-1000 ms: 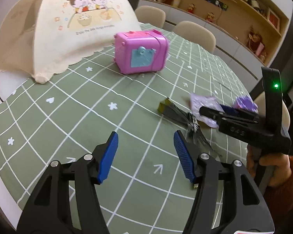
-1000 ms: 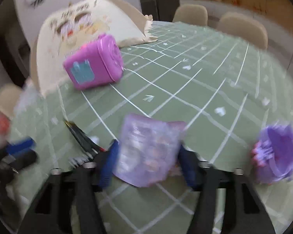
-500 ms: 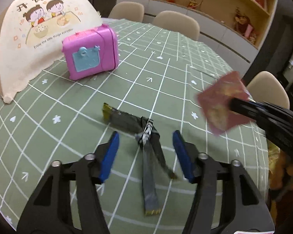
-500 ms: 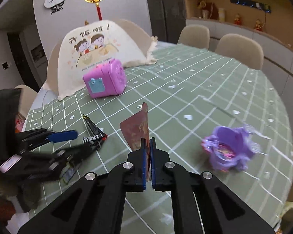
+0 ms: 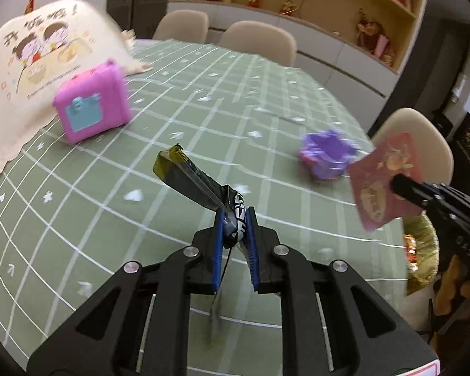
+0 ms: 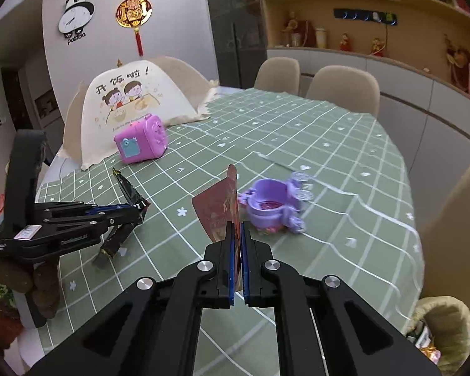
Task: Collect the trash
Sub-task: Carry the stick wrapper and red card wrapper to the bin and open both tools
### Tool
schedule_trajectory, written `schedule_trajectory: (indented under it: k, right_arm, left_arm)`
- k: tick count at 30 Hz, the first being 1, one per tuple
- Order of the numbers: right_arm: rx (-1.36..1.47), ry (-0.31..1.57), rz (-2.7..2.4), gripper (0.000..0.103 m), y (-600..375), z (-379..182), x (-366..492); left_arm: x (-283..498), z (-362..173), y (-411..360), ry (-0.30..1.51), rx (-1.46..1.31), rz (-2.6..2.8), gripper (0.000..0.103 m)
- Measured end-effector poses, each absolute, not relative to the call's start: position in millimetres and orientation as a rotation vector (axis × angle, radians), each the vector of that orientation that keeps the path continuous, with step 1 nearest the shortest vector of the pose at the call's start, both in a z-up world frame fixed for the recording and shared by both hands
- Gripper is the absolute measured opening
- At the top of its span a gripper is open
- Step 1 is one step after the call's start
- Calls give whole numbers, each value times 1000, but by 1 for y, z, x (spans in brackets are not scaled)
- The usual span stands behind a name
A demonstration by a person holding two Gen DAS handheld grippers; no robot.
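Black foil is pinched between the blue pads of the left gripper (image 5: 235, 228): this dark wrapper (image 5: 197, 181) is held near its twisted middle, one end pointing to the upper left of the left wrist view and the other end hanging down below the fingers, blurred. It seems lifted off the green checked tablecloth (image 5: 78, 219), though I cannot tell if the lower end touches the cloth.

The right gripper (image 6: 237, 238) has its fingers pressed together on a red packet (image 6: 219, 210), which stands upright in the centre of the right wrist view. In the left wrist view the same packet appears at the right edge, above the table rim.

Just right of the packet in the right wrist view lies a purple toy cup (image 6: 272, 206). A pink toy box (image 6: 141, 142) sits in the left middle, in front of a cream food cover (image 6: 125, 100). At the lower right corner a woven basket (image 6: 445, 326) shows, perhaps the trash place, but this is only my guess.

The risks I see: the wrapper is slippery and held on a narrow twisted part, so a fast swing may let it slide out. The packet is gripped only at its lower edge and may bend or turn in the pads. Both loads are near each other, so the grippers may collide when they go to the same container.
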State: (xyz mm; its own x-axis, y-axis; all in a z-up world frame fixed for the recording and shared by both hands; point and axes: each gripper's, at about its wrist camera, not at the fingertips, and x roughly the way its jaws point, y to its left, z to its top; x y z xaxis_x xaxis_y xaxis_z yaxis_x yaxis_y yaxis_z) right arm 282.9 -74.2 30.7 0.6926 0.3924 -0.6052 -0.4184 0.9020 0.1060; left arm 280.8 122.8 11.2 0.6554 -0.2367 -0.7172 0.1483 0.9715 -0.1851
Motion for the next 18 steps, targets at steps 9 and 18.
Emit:
schedule_trajectory:
  k: [9,18]
  right_arm:
    - [-9,613,330,6,-151,43,236]
    - [41,615,118,6,-260,27,193]
  left_arm:
    - [254,33,36,770,-77,-369,13]
    - [239,35,-95,763,-39,-600,13]
